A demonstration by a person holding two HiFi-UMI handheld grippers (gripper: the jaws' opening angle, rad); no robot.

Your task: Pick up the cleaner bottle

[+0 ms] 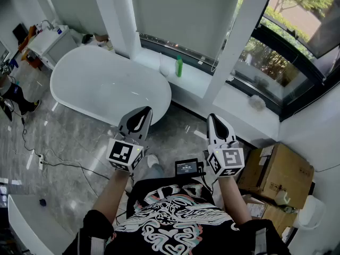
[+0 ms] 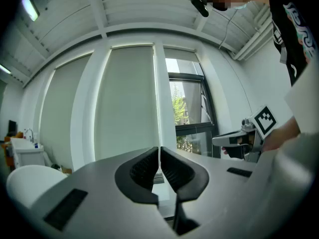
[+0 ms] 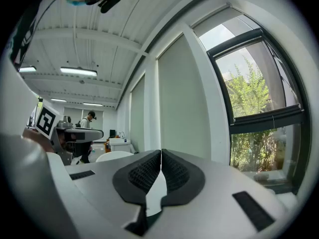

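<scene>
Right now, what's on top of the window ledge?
A green bottle stands upright on the ledge, with a whitish shape beside it. A pale crumpled lump lies further right. The white column covers part of the ledge.

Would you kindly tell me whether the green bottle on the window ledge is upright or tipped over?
Upright: the green bottle stands on end on the window ledge, taller than it is wide in the head view.
</scene>
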